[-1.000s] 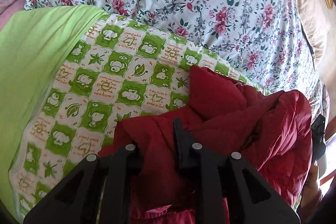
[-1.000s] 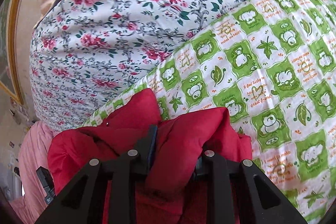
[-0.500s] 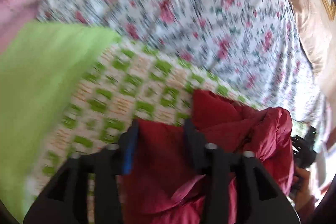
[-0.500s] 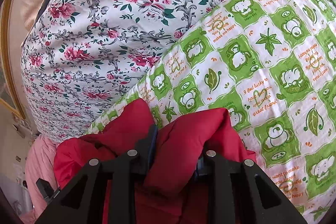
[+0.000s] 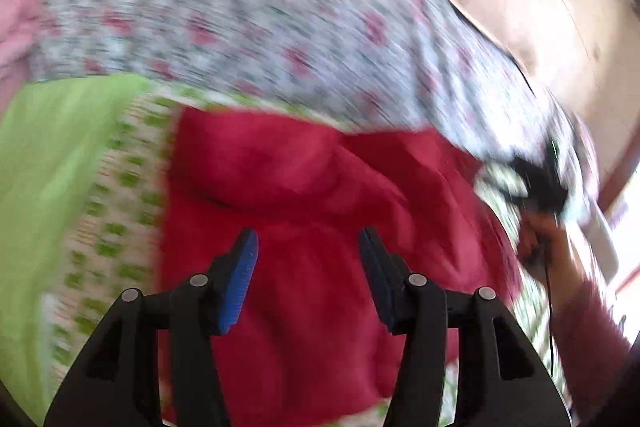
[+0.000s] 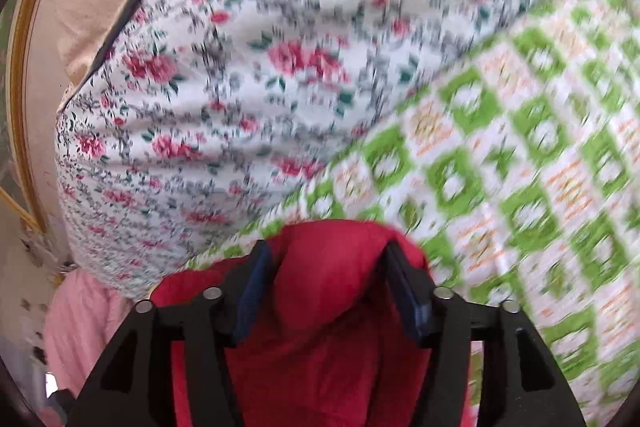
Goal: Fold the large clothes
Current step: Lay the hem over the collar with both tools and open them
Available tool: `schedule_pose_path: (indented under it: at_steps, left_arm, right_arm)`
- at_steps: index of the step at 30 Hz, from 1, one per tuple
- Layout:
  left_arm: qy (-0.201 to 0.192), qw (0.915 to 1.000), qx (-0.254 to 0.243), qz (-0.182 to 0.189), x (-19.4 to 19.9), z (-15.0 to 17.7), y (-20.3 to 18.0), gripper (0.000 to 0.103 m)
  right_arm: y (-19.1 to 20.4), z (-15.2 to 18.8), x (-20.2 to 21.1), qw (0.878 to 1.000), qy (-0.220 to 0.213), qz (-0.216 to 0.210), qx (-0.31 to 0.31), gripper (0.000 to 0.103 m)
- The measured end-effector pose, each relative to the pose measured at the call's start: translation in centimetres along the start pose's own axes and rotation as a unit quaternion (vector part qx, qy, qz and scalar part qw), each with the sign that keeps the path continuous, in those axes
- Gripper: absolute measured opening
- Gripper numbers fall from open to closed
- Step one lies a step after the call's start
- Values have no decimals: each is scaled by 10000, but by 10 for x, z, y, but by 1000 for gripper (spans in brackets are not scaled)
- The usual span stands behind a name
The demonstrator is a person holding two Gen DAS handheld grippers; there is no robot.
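Left wrist view first, reading from its left edge: a plain green sheet (image 5: 52, 155) gives way to a green-checked blanket (image 5: 120, 227) on the bed; on that blanket lies the red padded jacket (image 5: 320, 195), bunched and folded over itself, its bulk running across the frame from left to right; the left gripper (image 5: 308, 247) hangs above it with the jaws released and nothing between the blue pads (image 5: 240, 279), only jacket cloth showing below the gap; further right, blurred, the person's other hand (image 5: 540, 239) grips the second tool at the jacket's far end; a floral quilt (image 5: 280, 27) rises behind. Right wrist view: the same floral quilt (image 6: 240, 67) on the left, the checked blanket (image 6: 520, 167) on the right; low in the middle, the right gripper (image 6: 326, 253) has just been opening, and a hump of the red jacket (image 6: 328, 307) stands between the jaws, no longer pinched flat. Judged from this, the jacket sits straight ahead of and beneath both grippers, one at each end of its long axis; neither is clearly nearer.
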State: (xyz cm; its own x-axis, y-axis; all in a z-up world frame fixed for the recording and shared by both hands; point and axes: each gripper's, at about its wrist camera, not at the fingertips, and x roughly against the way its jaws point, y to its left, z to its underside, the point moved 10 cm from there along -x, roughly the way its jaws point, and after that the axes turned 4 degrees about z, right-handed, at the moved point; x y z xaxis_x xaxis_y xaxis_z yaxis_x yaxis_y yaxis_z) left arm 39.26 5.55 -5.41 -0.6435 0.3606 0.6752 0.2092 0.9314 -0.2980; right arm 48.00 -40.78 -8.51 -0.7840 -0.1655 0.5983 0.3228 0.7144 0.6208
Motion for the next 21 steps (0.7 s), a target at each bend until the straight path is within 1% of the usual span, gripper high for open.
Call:
schedule_pose_path:
  at_steps: [1,2,4,6,9,10,12,13,15,16,17,19,21]
  left_arm:
    - [129,9997,-136,130,-7,9,-17,51]
    - [244,9990,-287,260,-15,18,-38,51]
    - [294,9977,-467,403,-22,29,-62,51]
    - [287,9967,-625,424,-29,36,-80,51]
    - [331,9960,-743,377,-40,44,-91,51]
    - [364,9958,-767,345,-44,46,-91,51]
    - [366,9948,-950,55,-56,46,-86,51]
    - [375,9936,-1051,-171,-63,45,-79,51]
    - [432,9931,-1048,-315,-72,43,-68,51]
    - [465,9929,-1028,-388,-77,41,-62,51]
    - [495,9926,-1001,-486,-83,39,-53,51]
    - [566,9917,-994,-583,-91,38,-41,51]
    - [650,9897,-1018,-775,-100,34,-30,51]
  right_arm:
    - [-1,-6,8,9998,-147,119,78,69]
    - [1,-10,17,9995,-234,145,146,69]
    - [9,-8,28,9993,-262,19,248,69]
    - [24,3,44,9978,-276,-100,589,69]
    - [61,35,61,9907,-165,-332,1312,69]
    - [72,49,64,9870,-92,-418,1550,69]
    - [100,83,64,9769,109,-564,2057,69]
    - [112,100,63,9711,213,-590,2302,69]
    - [130,131,56,9576,423,-584,2788,69]
    - [133,142,52,9531,478,-545,2939,69]
    - [137,153,44,9460,540,-404,3169,69]
    - [135,165,30,9392,669,-163,3363,69]
    - [129,176,8,9312,997,107,3505,69]
